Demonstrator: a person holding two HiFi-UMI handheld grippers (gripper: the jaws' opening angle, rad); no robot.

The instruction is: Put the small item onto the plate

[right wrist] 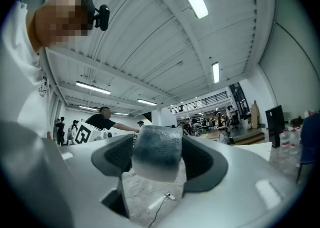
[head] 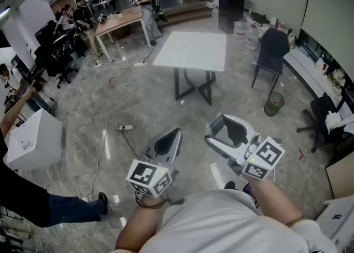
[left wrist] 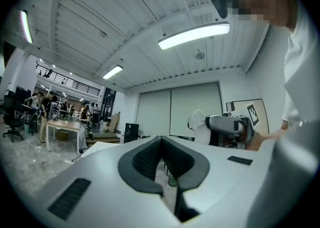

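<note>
Both grippers are held out level above a grey marble floor. My right gripper (head: 217, 128) (right wrist: 157, 144) is shut on the small item (right wrist: 156, 153), a pale grey-white block with a rough surface wedged between both dark pads. In the left gripper view the same item (left wrist: 199, 124) shows as a white lump at the tip of the right gripper (left wrist: 225, 124). My left gripper (head: 170, 137) (left wrist: 161, 141) is shut, its ribbed pads meeting with nothing between them. No plate shows in any view. A white table (head: 191, 50) stands ahead with a bare top.
A black chair (head: 271, 52) and a mesh bin (head: 274, 102) stand right of the table. A white box (head: 33, 138) and a person's legs (head: 61, 207) are at the left. Cables and a power strip (head: 124, 127) lie on the floor. Desks and people fill the far left.
</note>
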